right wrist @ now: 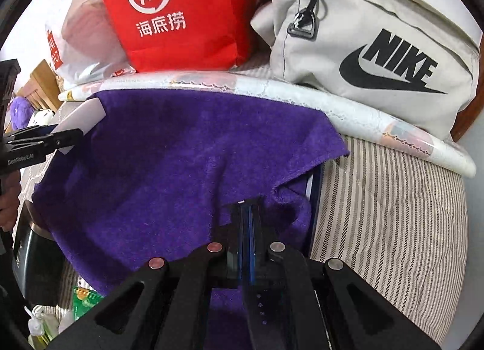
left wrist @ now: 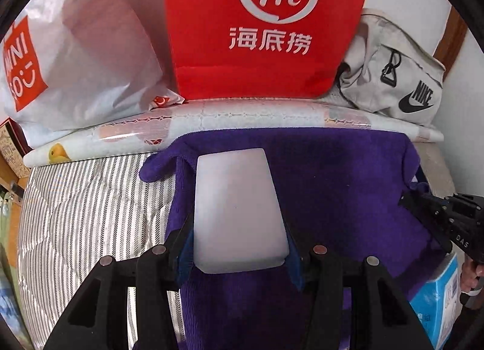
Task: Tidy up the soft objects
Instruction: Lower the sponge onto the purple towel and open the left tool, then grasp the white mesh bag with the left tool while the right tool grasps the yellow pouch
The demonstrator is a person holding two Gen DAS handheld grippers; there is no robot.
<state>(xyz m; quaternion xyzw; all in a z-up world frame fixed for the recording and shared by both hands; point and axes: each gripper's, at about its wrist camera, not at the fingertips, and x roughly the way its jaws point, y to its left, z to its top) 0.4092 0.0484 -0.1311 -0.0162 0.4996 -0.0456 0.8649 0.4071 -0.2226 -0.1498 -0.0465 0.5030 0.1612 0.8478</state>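
I had the purple towel [right wrist: 169, 168] spread over the striped bed cover [right wrist: 393, 213], its far edge lying along a rolled patterned sheet [left wrist: 211, 120] at the back. L gripper [left wrist: 239, 259] had its jaws clamped on a pale translucent block [left wrist: 239, 207], prob. a soft silicone or sponge slab, held flat above the towel w/ its long side pointing away from me. I judged that grip was meant to keep the block level so it could go down on the cloth w/o tipping.

R gripper [right wrist: 246, 229] had its jaws pressed together on the towel's near right corner, where the fabric bunched up around the fingers. That pinch looked like it was there to keep the cloth from sliding, or to be ready for a fold; couldn't tell which.

Behind the roll stood a red Haidilao bag [left wrist: 266, 26], a Miniso plastic bag [left wrist: 75, 62] to its left & a grey Nike bag [right wrist: 378, 47] to its right, all clear of the work area. A blue-white box [left wrist: 438, 298] sat at the towel's right edge in the left view, partly under the cloth.

Task seemed early: towel not yet folded, block not set down.
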